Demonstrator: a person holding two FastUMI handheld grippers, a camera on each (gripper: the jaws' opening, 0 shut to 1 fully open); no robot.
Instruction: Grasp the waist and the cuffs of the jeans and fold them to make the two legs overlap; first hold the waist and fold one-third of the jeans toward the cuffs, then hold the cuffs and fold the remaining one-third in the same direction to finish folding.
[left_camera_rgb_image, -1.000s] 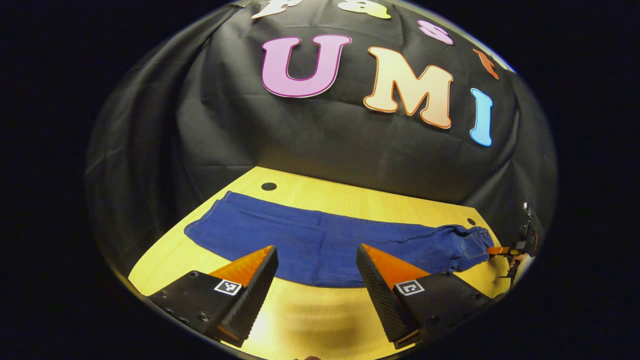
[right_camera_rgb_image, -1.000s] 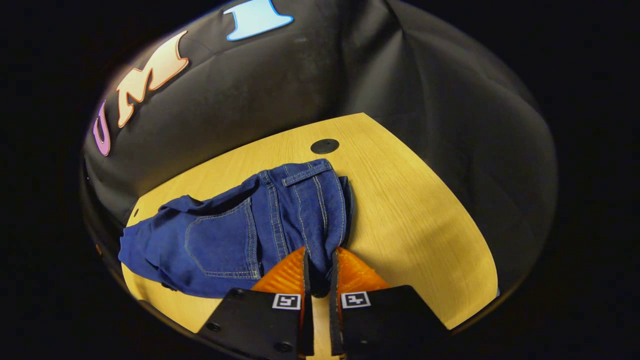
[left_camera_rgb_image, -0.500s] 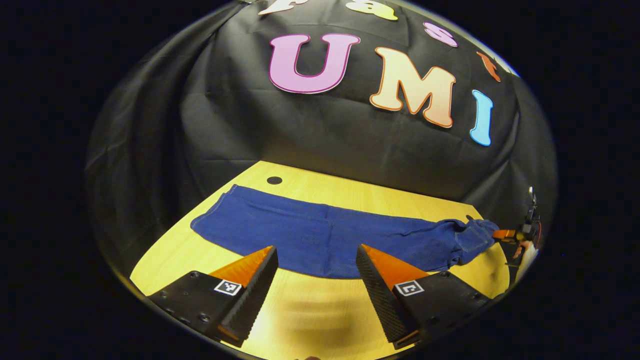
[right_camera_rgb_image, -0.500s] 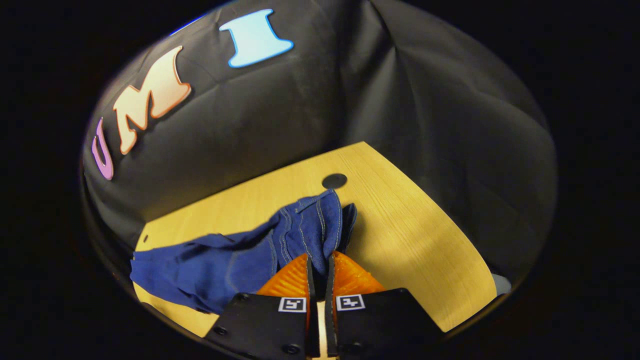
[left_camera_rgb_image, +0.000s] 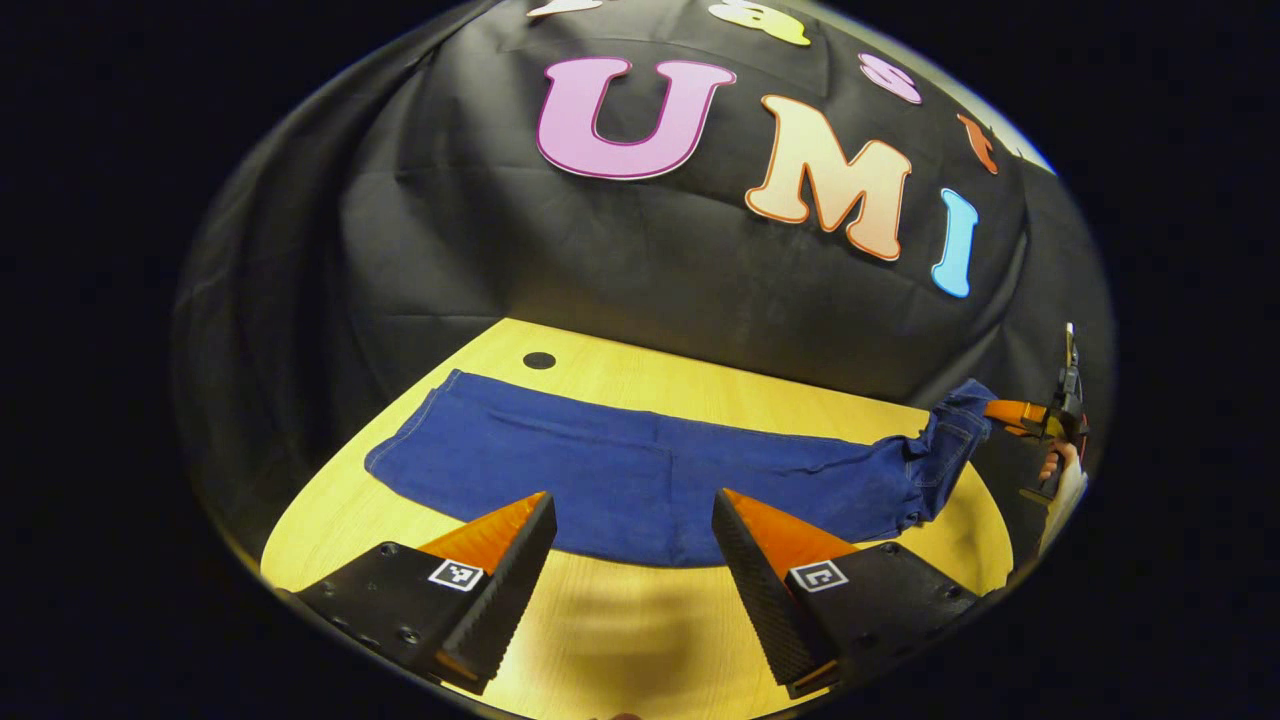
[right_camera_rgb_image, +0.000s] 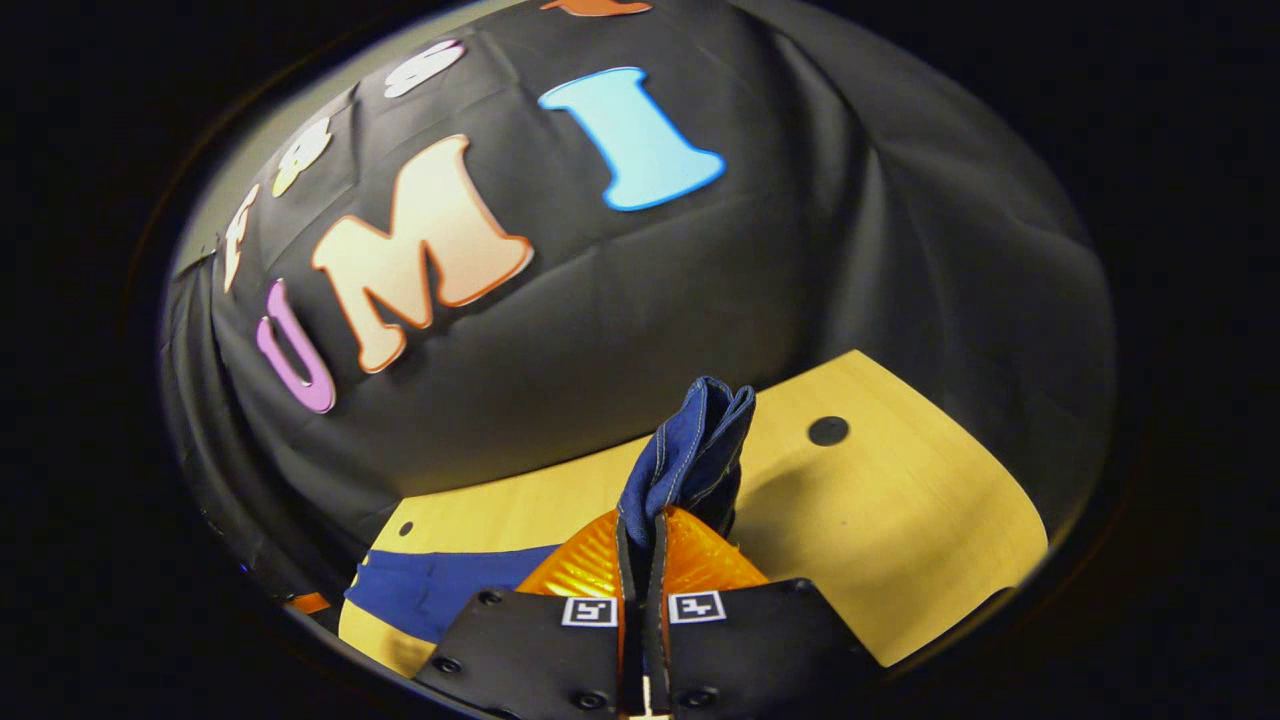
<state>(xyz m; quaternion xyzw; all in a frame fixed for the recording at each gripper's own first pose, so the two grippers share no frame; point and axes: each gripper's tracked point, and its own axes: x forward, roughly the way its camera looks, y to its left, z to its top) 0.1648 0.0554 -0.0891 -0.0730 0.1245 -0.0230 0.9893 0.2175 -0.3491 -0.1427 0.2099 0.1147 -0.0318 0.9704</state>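
**Jeans stretched across the table, waist end lifted**

A pale wood-grain table with small round dark holes near its corners stands before a creased black cloth wall.

In the left gripper view, the left gripper hangs low over the near table edge, its ridged, wedge-shaped fingers spread wide with nothing between them. Just beyond them the jeans, dark blue denim with light stitching, lie flat and long across the table, cuffs at the left. At the far right the waist end rises off the wood, pinched by the right gripper; a hand behind it is small and partly cut off by the picture's edge.

In the right gripper view, the right gripper's fingers press together on a bunched, upright fold of denim; how the waistband lies inside that fold cannot be made out. The lower legs lie flat at the left.
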